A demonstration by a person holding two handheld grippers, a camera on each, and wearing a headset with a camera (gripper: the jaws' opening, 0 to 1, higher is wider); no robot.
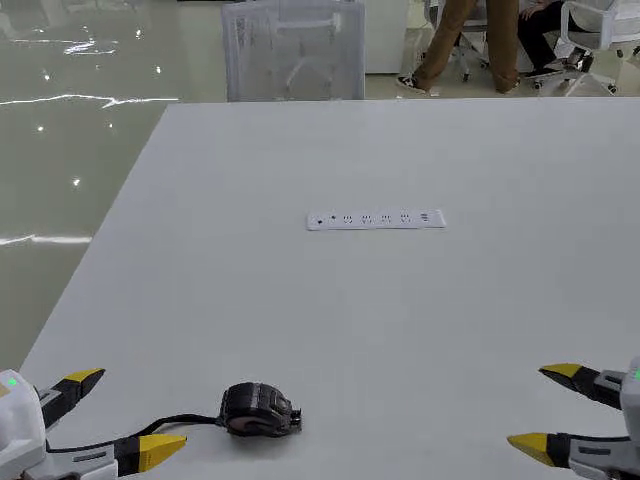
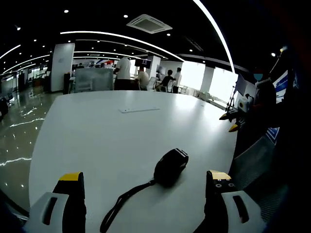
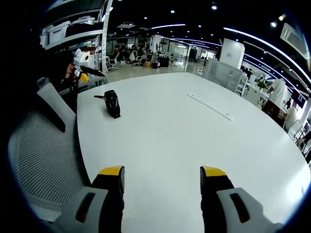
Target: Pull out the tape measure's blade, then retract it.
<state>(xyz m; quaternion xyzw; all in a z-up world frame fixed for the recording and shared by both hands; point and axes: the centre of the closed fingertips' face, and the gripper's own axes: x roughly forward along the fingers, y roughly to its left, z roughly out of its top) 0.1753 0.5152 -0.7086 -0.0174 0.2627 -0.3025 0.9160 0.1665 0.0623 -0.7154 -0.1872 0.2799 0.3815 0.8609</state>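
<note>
At the near edge of a wide white table (image 1: 400, 320), the left gripper (image 1: 122, 413) rests low at the left corner, its two yellow-tipped fingers (image 1: 155, 449) spread wide apart and holding nothing. Just to the right of those fingers lies the tape measure (image 1: 258, 410), a small dark, rounded case resting on the table near its front edge. A black wrist strap (image 1: 175, 422) runs from the case along the table toward the left gripper. In the left gripper view, the case sits a little ahead, between the two spread fingers, and touches neither. At the right corner, well apart from the tape measure, the right gripper (image 1: 545, 408) hovers over the table with its fingers also spread and nothing between them. Farther on, near the middle of the table, a long white power strip (image 1: 376, 219) lies flat, its row of sockets facing up. At the far edge stands the pale mesh back of a chair (image 1: 293, 50). Beyond it, on a glossy floor (image 1: 70, 100), are a person's legs (image 1: 470, 40) in brown trousers and a white office chair (image 1: 600, 30).
</note>
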